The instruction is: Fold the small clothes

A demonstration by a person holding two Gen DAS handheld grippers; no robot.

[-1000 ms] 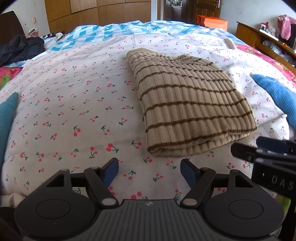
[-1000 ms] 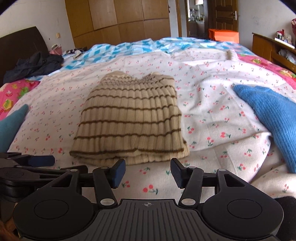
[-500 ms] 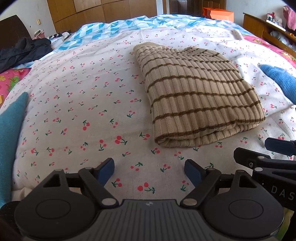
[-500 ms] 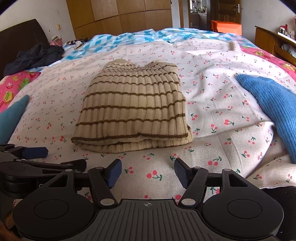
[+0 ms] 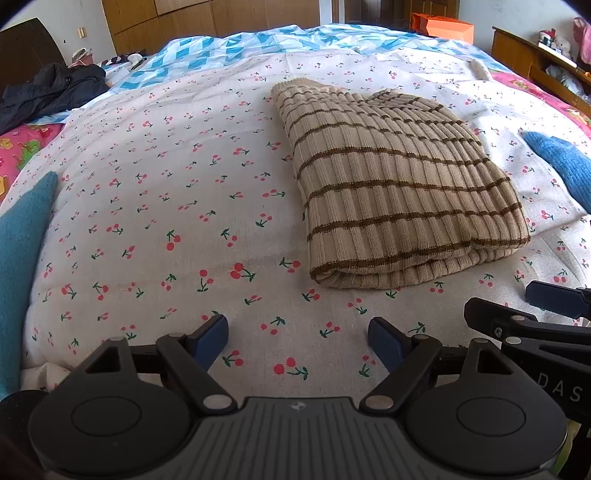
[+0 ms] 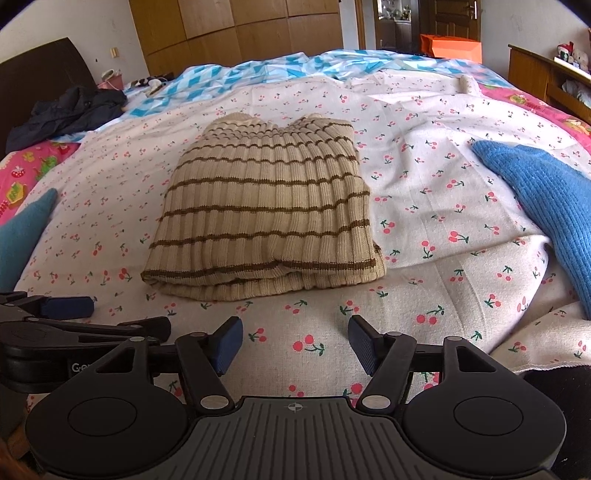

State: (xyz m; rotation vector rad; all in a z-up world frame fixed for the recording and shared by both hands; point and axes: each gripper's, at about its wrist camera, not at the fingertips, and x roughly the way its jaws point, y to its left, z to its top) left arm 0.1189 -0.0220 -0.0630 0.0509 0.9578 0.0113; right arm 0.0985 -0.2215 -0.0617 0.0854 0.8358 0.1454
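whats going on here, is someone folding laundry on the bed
Yes. A person holds two handheld grippers over a bed with a cherry-print sheet. The striped beige sweater lies folded into a compact rectangle in the middle. The left gripper and right gripper both hover short of its near edge, jaws open and empty. A blue knit garment lies to the right.

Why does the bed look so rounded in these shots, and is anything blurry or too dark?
Left wrist view: the fisheye lens bows the cherry-print sheet and blackens the frame corners; the striped sweater is sharp in soft daylight. Right wrist view: same bulge, the wardrobe curves, the blue knit stays crisp, and no glare shows.
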